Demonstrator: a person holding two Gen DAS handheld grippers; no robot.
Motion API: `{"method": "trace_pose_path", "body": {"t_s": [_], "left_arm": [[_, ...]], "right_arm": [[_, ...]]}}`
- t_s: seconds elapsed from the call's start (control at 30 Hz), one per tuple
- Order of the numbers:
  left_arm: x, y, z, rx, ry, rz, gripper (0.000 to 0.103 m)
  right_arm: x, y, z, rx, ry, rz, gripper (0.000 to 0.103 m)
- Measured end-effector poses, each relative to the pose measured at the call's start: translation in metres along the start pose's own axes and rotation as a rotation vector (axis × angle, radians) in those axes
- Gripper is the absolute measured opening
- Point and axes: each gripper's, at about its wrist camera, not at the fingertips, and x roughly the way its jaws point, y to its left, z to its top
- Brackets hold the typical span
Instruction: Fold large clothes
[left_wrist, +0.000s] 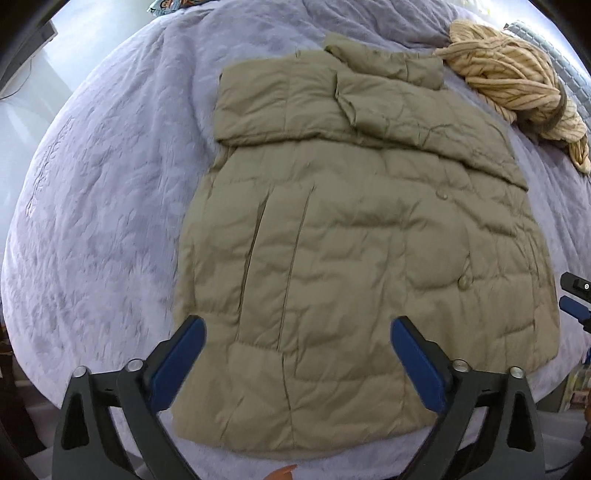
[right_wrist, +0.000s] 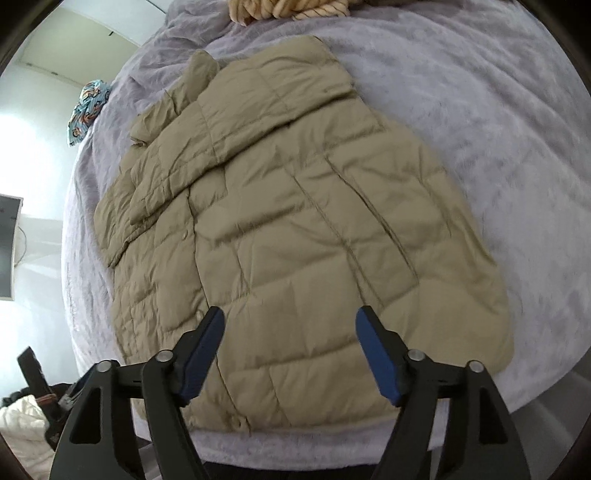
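My left gripper (left_wrist: 297, 328) and my right gripper (right_wrist: 290, 317) both hang over the near hem of the jacket (left_wrist: 354, 236), jaws spread wide and pinching nothing, with the padded cloth showing between the blue pads. The jacket lies flat on the bed (left_wrist: 110, 184), hem toward me and collar at the far end, its sleeves already folded in across the chest so that it makes a rough rectangle. I take the next job to be bringing the hem up toward the collar, and that is where I expect trouble. The shell looks slick and puffy, so if I bite only the top layer the layers may slide apart and the back will stay on the bed. If one side lifts ahead of the other, I think the fold would skew. The sleeve (left_wrist: 332, 110) lies loose across the top and could slip out when the body moves. The hem sits close to the near edge of the bed, so a pull toward me might drag it off. A knitted scarf (left_wrist: 513, 77) lies just beside the far right shoulder and could get caught under the fold. I see no containers in either view; a patterned cloth (right_wrist: 86, 107) lies at the far left of the bed.
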Motion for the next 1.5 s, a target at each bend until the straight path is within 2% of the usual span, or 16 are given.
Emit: {"method": "trace_pose_path", "body": {"t_s": [0.13,0.2,0.53,0.87,0.97,1.07,1.17,1.23,1.27,1.4,1.5], "left_arm": [[0.003,0.006,-0.008,-0.012,0.028,-0.001,0.102],[0.004,0.007,-0.011,-0.014,0.039,-0.001,0.102],[0.008,0.014,-0.018,-0.018,0.071,-0.001,0.102],[0.018,0.027,-0.025,-0.035,0.102,0.055,0.102],[0.023,0.032,-0.029,-0.041,0.121,0.042,0.102],[0.025,0.040,-0.034,-0.075,0.142,-0.018,0.102],[0.019,0.056,-0.042,-0.138,0.131,-0.141,0.102],[0.016,0.076,-0.052,-0.217,0.131,-0.240,0.102],[0.017,0.087,-0.058,-0.257,0.137,-0.267,0.102],[0.021,0.118,-0.079,-0.343,0.169,-0.317,0.102],[0.035,0.122,-0.099,-0.361,0.243,-0.384,0.102]], "right_arm": [[0.002,-0.007,-0.008,0.031,0.024,0.011,0.085],[0.003,-0.011,-0.012,0.044,0.036,0.029,0.093],[0.010,-0.020,-0.021,0.120,0.042,0.110,0.094],[0.011,-0.042,-0.028,0.224,0.033,0.140,0.094],[0.011,-0.051,-0.029,0.239,0.041,0.134,0.094],[0.014,-0.064,-0.031,0.285,0.066,0.174,0.094],[0.016,-0.079,-0.037,0.337,0.093,0.225,0.094],[0.016,-0.088,-0.041,0.359,0.103,0.236,0.094],[0.017,-0.093,-0.044,0.369,0.109,0.241,0.094],[0.024,-0.113,-0.057,0.432,0.142,0.289,0.094],[0.035,-0.123,-0.067,0.488,0.174,0.329,0.094]]}}
